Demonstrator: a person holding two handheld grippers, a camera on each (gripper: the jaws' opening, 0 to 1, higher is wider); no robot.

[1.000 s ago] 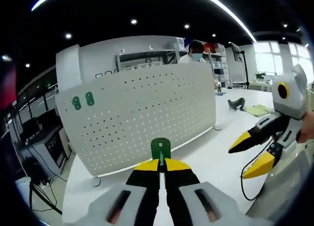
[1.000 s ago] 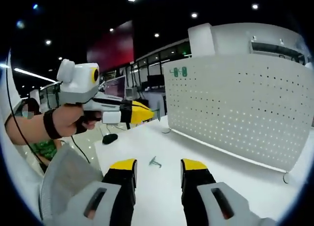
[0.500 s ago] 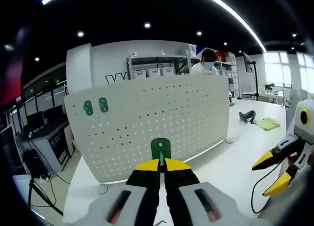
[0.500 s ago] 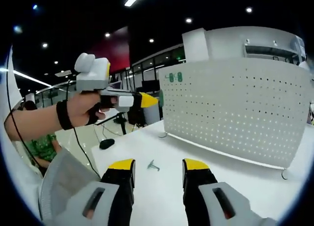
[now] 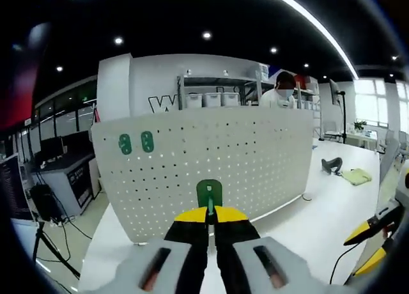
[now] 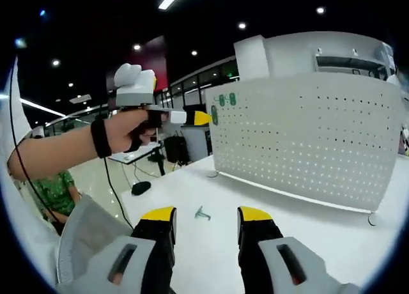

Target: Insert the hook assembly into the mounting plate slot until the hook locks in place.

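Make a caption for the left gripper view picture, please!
Left gripper shut on a green hook, held up facing the white pegboard that already carries two green hooks.

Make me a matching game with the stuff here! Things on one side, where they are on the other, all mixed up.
Things:
1. green hook
2. two green plates
3. small loose hook
4. right tool

Places:
A. lying on the table
B. on the pegboard
C. open, holding nothing
D. pinched in the left tool

Pairs: 1-D, 2-B, 3-A, 4-C
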